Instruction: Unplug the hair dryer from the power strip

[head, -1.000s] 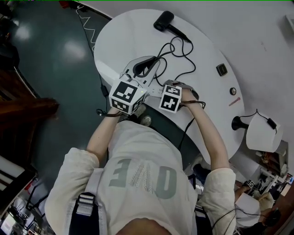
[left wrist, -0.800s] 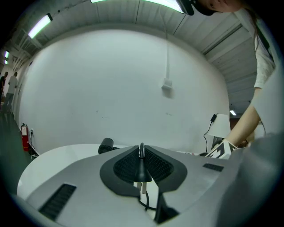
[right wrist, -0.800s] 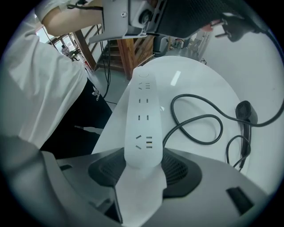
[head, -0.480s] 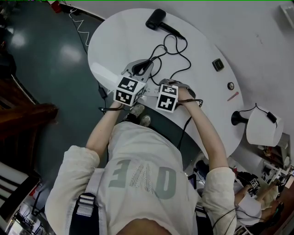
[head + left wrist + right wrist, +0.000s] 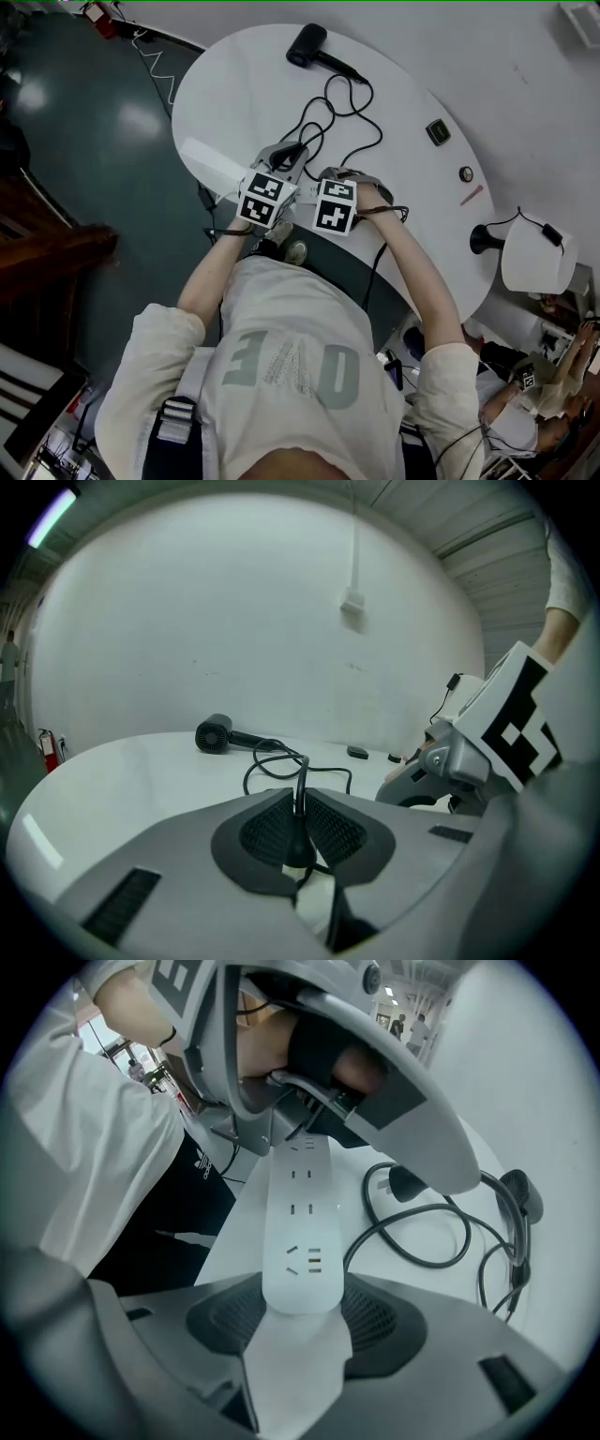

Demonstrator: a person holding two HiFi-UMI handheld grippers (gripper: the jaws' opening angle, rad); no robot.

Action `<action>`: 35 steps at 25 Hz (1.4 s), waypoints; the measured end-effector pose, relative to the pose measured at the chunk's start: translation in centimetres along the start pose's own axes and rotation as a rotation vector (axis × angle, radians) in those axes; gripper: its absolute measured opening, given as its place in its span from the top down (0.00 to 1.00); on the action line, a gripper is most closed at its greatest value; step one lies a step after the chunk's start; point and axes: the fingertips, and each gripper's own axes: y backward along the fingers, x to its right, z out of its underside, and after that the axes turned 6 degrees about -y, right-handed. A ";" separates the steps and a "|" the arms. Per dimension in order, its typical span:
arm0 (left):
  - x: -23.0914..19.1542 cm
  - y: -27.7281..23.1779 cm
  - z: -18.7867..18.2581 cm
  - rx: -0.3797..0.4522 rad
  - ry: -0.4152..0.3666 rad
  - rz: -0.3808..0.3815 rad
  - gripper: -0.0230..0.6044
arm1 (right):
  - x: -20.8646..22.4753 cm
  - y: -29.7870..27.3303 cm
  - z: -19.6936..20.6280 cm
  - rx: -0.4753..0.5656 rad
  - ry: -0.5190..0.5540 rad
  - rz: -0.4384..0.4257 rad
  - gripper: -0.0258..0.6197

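The left gripper (image 5: pixel 298 810) pinches the black plug (image 5: pixel 407 1183) of the hair dryer's cord (image 5: pixel 408 1262). Its 2 jaws are pressed onto the plug's neck, and the cord rises out between the pads. The plug is out of the white power strip (image 5: pixel 298 1213) and sits just beside it with its prongs bare. The right gripper (image 5: pixel 302 1305) points down, its 2 jaws clamped on the near end of the strip, which lies on the round white table (image 5: pixel 234 103). The black hair dryer (image 5: pixel 306 45) lies near the table's far edge, well apart from both grippers, and its cord loops back across the tabletop toward them.
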 end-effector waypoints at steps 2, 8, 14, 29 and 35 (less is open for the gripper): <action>-0.1 0.0 -0.1 0.010 0.004 -0.004 0.89 | 0.0 0.0 -0.1 0.001 -0.001 0.001 0.57; -0.8 0.2 -0.4 0.032 0.068 -0.014 0.89 | 0.1 0.0 0.0 -0.003 -0.006 0.005 0.57; -1.0 0.4 -0.6 0.040 0.067 -0.015 0.87 | 0.1 -0.1 0.1 -0.009 -0.009 0.007 0.57; -2.4 3.8 -9.6 0.245 0.055 -0.095 0.95 | 0.5 -0.1 0.1 0.010 -0.023 0.033 0.57; -1.7 7.7 -15.5 0.398 0.045 -0.124 0.95 | 0.1 -0.1 0.0 0.022 -0.019 0.031 0.57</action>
